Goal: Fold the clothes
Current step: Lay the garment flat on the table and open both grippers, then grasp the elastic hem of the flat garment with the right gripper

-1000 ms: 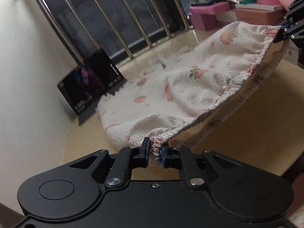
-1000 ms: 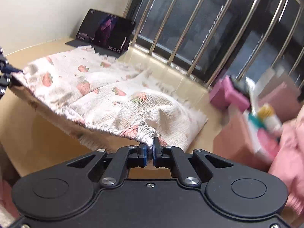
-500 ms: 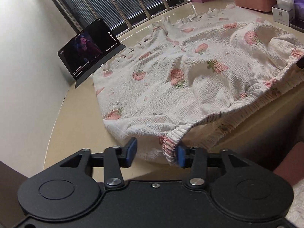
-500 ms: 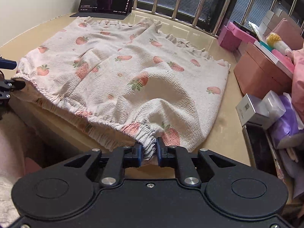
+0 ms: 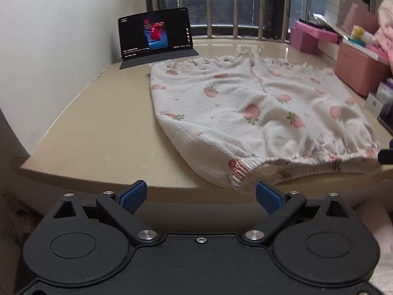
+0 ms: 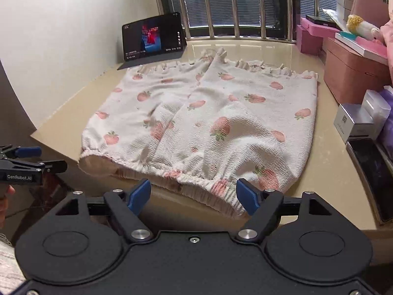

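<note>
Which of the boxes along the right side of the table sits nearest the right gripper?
The small white box with the QR-style code; the brown box and pink box sit farther back from the right gripper.

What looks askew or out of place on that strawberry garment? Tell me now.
The strawberry-print shorts lie spread on the table, but the elastic waistband hangs over the near edge, gaping open at its left corner. A raised bulge sits near the right side. Both the left gripper and right gripper have open jaws, holding nothing.
</note>
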Demonstrator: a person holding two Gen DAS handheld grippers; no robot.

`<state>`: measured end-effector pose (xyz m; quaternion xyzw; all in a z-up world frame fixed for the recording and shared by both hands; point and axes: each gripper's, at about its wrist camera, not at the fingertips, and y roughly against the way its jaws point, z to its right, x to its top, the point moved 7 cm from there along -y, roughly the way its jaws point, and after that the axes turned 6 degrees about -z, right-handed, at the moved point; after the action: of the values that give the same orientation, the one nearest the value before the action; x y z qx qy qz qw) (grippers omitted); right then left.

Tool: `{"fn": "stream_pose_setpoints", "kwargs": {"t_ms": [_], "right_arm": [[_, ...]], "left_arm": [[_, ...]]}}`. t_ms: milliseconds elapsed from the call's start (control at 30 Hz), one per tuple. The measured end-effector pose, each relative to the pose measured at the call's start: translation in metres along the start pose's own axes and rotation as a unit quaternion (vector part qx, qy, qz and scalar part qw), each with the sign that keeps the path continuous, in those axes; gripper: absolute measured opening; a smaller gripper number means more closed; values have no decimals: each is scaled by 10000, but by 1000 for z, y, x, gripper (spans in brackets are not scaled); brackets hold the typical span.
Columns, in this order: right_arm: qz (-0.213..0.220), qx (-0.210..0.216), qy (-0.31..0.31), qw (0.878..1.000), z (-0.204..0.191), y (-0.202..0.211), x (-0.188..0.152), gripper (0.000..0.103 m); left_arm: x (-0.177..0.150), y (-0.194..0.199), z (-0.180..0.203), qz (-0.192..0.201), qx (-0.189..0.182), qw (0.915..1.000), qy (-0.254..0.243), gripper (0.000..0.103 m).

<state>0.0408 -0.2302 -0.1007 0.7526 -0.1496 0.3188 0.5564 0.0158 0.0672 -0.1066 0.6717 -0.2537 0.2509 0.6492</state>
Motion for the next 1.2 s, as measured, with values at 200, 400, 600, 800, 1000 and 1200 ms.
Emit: {"fn": "stream_pose_setpoints", "kwargs": {"t_ms": [200, 400, 600, 800, 1000, 1200], "right_arm": [[176, 510, 25, 9985, -22, -2, 6, 80], [215, 637, 363, 9971, -48, -9, 15, 80], [211, 802, 871, 9927, -78, -20, 21, 80], [97, 816, 1432, 9863, -112, -38, 24, 80], [49, 740, 2299, 9704, -153, -62, 25, 80], [-45, 608, 2893, 9553, -185, -94, 25, 80]], "left_arm": [[9, 16, -16, 370, -93, 9983, 447, 103], [7, 19, -23, 446, -124, 9973, 574, 103], [2, 19, -36, 459, -134, 9960, 749, 103], [-5, 22, -57, 464, -117, 9932, 1057, 103], [-13, 28, -81, 459, -43, 9896, 1366, 103], [-18, 30, -99, 423, 12, 9864, 1590, 103]]}}
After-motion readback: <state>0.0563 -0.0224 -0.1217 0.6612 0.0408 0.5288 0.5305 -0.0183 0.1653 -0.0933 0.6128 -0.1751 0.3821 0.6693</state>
